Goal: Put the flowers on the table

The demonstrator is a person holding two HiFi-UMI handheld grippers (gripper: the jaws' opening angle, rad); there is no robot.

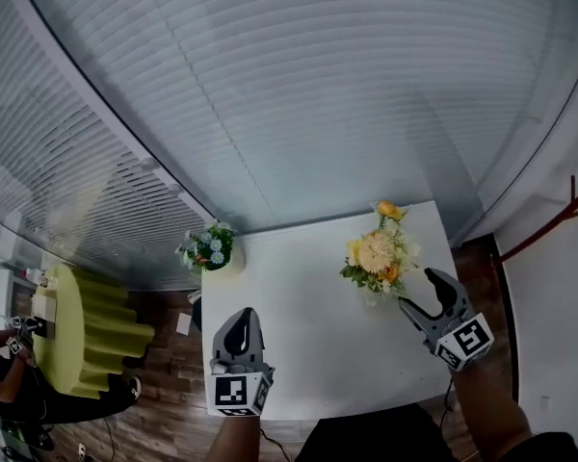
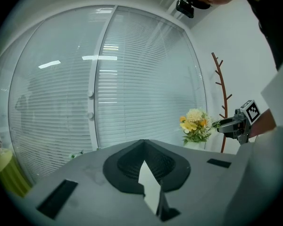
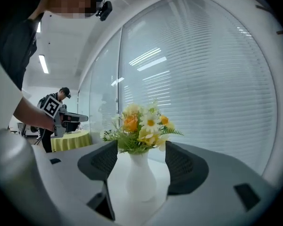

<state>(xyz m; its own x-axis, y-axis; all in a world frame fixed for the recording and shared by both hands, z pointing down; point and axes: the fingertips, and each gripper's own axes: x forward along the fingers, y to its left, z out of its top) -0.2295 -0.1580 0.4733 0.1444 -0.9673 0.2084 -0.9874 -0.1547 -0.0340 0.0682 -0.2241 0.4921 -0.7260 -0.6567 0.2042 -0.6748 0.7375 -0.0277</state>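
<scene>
Yellow-orange flowers [image 1: 376,255] in white vase [image 3: 140,175], white table [image 1: 299,354], yellow-green tablecloth [image 1: 96,325], grey slatted blinds [image 1: 270,85]

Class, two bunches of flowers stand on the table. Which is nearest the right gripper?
The yellow-and-orange bunch in the white vase, between the open jaws of the right gripper; the blue-and-white bunch stands at the left corner.

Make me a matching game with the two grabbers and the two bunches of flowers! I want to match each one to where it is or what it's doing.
Things:
1. left gripper
2. right gripper
3. yellow bouquet
4. blue-and-white flowers

Places and states:
A. at the far left corner of the table
B. jaws wide apart
C. standing between open jaws
D. jaws closed together

Pairs: 1-D, 2-B, 3-C, 4-A
</scene>
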